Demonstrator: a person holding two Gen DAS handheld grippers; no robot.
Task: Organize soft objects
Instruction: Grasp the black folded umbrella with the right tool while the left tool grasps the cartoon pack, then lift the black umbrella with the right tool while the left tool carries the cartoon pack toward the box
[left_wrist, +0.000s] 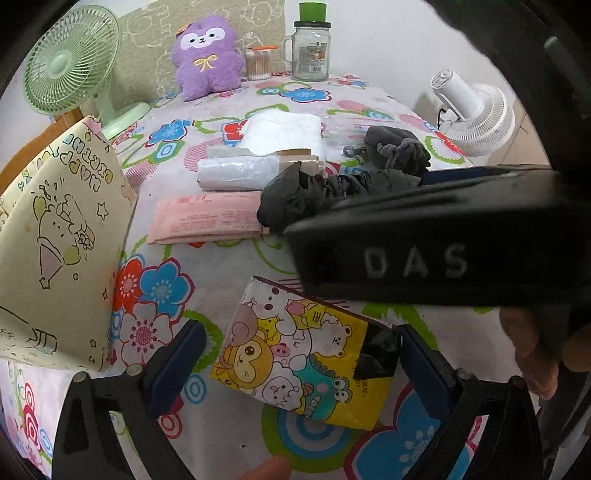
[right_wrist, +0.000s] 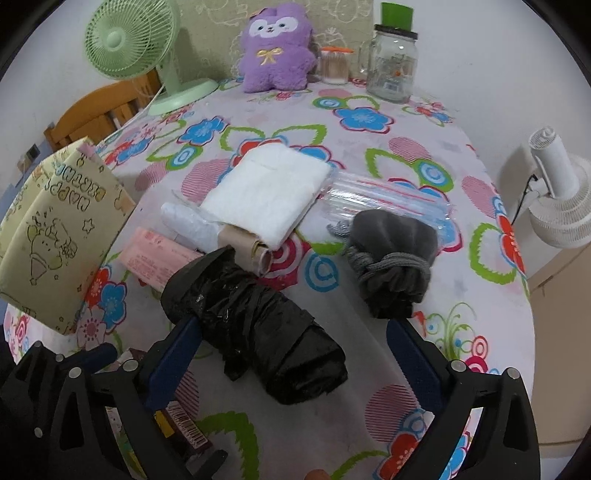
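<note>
A cartoon-printed soft packet (left_wrist: 295, 354) lies on the flowered tablecloth (left_wrist: 177, 443) between the fingers of my left gripper (left_wrist: 303, 356), which stands open; its right finger (left_wrist: 424, 362) is near the packet's black corner and the left finger stands apart. My right gripper (right_wrist: 291, 350) is open and straddles a black roll of plastic bags (right_wrist: 258, 325), with its left finger (right_wrist: 181, 347) close beside the roll. In the left wrist view the right gripper's black body (left_wrist: 424, 251) crosses above the packet. A purple plush (right_wrist: 275, 51) sits at the back.
Behind the black roll lie a pink packet (right_wrist: 155, 258), a white bag roll (right_wrist: 184, 221), a folded white pad (right_wrist: 269, 188), a clear zip bag (right_wrist: 388, 203) and a grey drawstring pouch (right_wrist: 395, 258). A yellow gift bag (right_wrist: 62, 236) stands at left. A green fan (right_wrist: 129, 40), a glass jar (right_wrist: 393, 62) and a white fan (right_wrist: 557, 195) ring the table.
</note>
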